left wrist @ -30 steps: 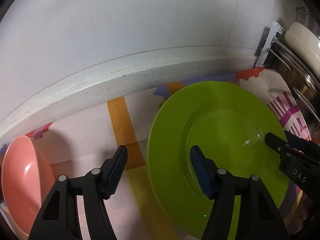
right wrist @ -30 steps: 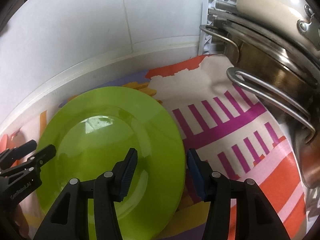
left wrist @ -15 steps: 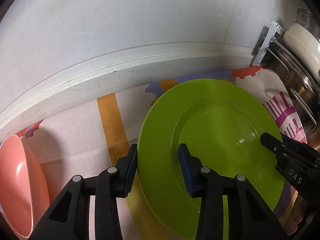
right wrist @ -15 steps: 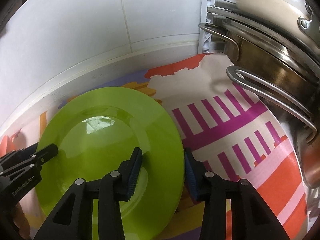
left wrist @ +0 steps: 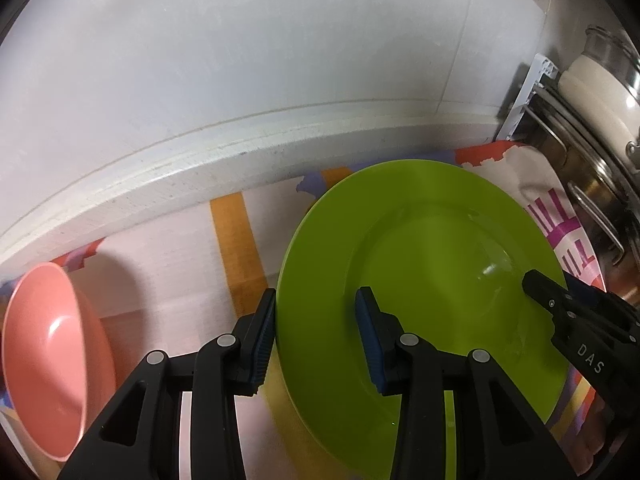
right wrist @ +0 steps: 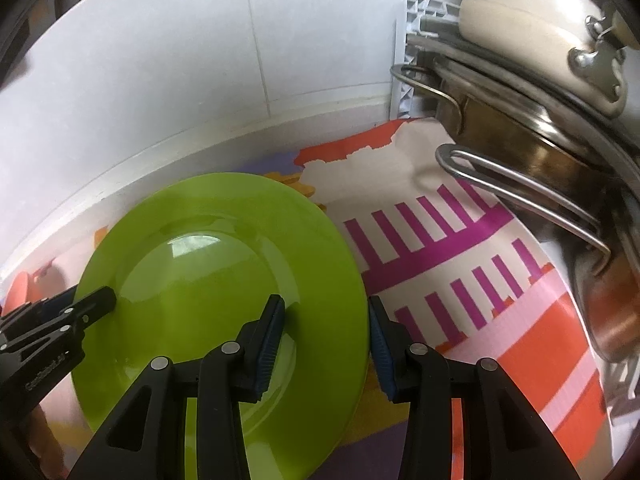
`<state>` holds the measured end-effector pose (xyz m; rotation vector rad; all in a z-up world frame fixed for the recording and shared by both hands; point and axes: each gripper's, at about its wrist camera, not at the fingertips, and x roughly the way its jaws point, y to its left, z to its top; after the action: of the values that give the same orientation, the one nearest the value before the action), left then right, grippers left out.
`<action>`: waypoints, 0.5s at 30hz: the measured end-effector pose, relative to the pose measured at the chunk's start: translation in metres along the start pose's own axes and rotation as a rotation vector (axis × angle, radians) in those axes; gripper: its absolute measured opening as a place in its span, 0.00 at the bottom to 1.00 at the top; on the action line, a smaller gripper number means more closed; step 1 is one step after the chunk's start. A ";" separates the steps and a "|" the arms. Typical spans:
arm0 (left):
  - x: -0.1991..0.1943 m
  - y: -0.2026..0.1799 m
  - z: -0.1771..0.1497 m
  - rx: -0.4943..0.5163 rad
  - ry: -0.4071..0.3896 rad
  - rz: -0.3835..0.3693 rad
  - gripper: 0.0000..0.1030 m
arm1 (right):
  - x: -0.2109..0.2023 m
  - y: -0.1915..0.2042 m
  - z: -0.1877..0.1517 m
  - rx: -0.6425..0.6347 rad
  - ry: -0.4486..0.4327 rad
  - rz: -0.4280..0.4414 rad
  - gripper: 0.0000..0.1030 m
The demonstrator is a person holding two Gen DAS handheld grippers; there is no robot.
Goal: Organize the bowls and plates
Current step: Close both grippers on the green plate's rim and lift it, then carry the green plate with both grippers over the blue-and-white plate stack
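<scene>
Our left hand-held gripper (left wrist: pixel 316 336) open astride the green plate (left wrist: pixel 424 280) rim, our right hand-held gripper (right wrist: pixel 326 344) open astride its opposite rim, pink bowl (left wrist: pixel 48 360) left of the plate

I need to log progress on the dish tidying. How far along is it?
Nothing looks put away yet. In hand: the left gripper and right gripper each straddle opposite rims of the round lime-green plate, jaws still open. Left: gripping and placing it, then the salmon-pink bowl.

Left gripper (left wrist: pixel 316 336) and right gripper (right wrist: pixel 326 338): black triangulated frames, silver screws, blue ribbed fingers (left wrist: pixel 370 342); white "DAS" lettering beside the screws
</scene>
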<state>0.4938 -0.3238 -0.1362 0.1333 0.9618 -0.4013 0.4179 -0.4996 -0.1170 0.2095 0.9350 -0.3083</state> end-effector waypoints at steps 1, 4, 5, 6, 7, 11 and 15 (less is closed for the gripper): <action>-0.004 0.000 -0.001 0.001 -0.004 0.000 0.38 | -0.004 0.001 -0.001 0.000 -0.001 -0.001 0.41; -0.015 0.002 -0.005 -0.008 -0.008 -0.006 0.38 | -0.016 0.003 -0.002 -0.004 -0.007 -0.006 0.41; -0.017 0.001 -0.005 -0.009 -0.009 -0.006 0.38 | -0.021 0.004 -0.003 -0.004 -0.009 -0.007 0.41; -0.021 0.000 -0.007 -0.011 -0.012 -0.006 0.38 | -0.026 0.005 -0.005 -0.004 -0.011 -0.008 0.41; -0.027 0.001 -0.009 -0.013 -0.016 -0.007 0.38 | -0.030 0.006 -0.005 -0.006 -0.013 -0.007 0.41; -0.048 0.002 -0.017 -0.018 -0.034 -0.004 0.38 | -0.049 0.010 -0.009 -0.010 -0.024 -0.005 0.41; -0.071 0.004 -0.025 -0.028 -0.053 0.000 0.38 | -0.071 0.017 -0.016 -0.013 -0.035 0.001 0.41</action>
<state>0.4399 -0.2937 -0.0930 0.0971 0.9151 -0.3895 0.3728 -0.4666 -0.0674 0.1917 0.9017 -0.3036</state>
